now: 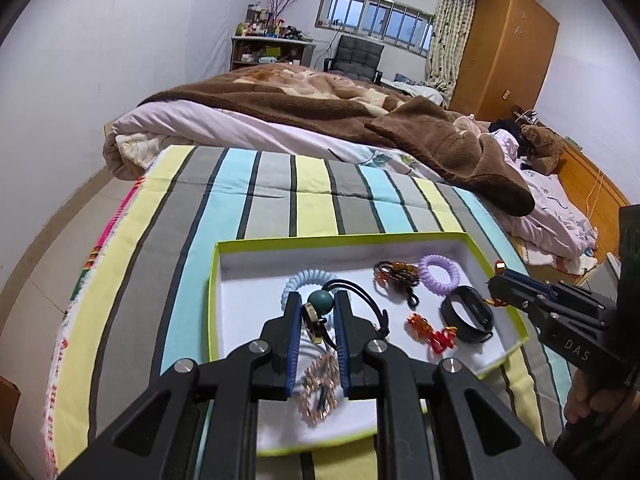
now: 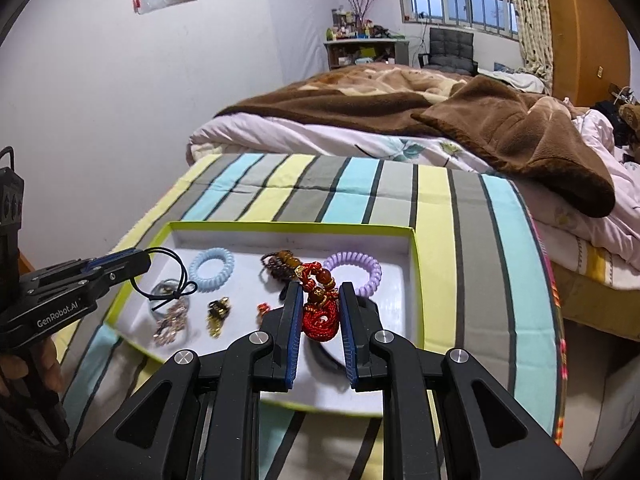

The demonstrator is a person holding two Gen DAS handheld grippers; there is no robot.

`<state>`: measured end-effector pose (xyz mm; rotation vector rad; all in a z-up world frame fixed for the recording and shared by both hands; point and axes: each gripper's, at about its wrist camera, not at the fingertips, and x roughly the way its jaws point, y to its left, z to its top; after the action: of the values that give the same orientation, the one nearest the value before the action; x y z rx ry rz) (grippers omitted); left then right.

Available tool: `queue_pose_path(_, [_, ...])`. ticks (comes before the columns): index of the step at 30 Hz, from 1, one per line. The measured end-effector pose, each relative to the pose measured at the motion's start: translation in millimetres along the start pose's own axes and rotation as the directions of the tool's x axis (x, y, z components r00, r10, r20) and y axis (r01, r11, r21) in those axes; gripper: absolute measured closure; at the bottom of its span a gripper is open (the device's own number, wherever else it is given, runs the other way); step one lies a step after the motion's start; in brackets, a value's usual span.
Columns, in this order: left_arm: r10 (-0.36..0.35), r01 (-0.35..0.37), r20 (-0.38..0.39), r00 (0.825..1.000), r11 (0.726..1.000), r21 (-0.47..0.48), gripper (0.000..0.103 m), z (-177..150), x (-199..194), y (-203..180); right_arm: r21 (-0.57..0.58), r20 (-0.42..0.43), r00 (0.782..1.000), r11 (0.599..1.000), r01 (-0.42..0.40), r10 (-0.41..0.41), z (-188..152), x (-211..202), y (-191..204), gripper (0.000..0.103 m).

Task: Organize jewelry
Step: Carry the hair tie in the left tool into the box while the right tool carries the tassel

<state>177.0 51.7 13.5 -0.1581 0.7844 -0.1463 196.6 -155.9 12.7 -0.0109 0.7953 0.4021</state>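
Note:
A shallow white box with a lime-green rim (image 1: pixel 340 239) (image 2: pixel 280 226) lies on the striped cloth. My left gripper (image 1: pixel 317 300) (image 2: pixel 132 260) is shut on a black cord hair tie (image 2: pixel 168 276) with a teal bead (image 1: pixel 320 301), held above the box's left part. My right gripper (image 2: pixel 320 288) (image 1: pixel 496 280) is shut on a red knotted cord bracelet (image 2: pixel 320 312) with brown beads, over the box's right side. In the box lie a light-blue spiral tie (image 1: pixel 294 280) (image 2: pixel 212 264), a purple spiral tie (image 1: pixel 438 276) (image 2: pixel 354 272), a brown bead bracelet (image 1: pixel 396 274) and a black wristband (image 1: pixel 468 314).
More pieces lie in the box: red-orange trinkets (image 1: pixel 430 332), a rhinestone piece (image 1: pixel 320 388) (image 2: pixel 172 320) and a gold piece (image 2: pixel 218 312). The striped cloth (image 1: pixel 280 196) covers the bed's near end. A brown blanket (image 1: pixel 320 108) lies heaped behind it.

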Motion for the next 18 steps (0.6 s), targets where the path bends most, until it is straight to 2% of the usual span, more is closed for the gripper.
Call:
queue_pose_path(9, [0.022, -0.022, -0.044, 0.999, 1.000, -0.005, 0.086, 5, 30, 7, -0.005, -0.056, 0.998, 1.000, -0.020, 0.020, 5, 37, -3, 0.084])
queue_pose_path(18, [0.016, -0.018, -0.083, 0.996, 0.999, -0.027, 0.086, 2, 45, 12, -0.045, -0.091, 0.996, 0.999, -0.020, 0.015, 3, 53, 3, 0.084])
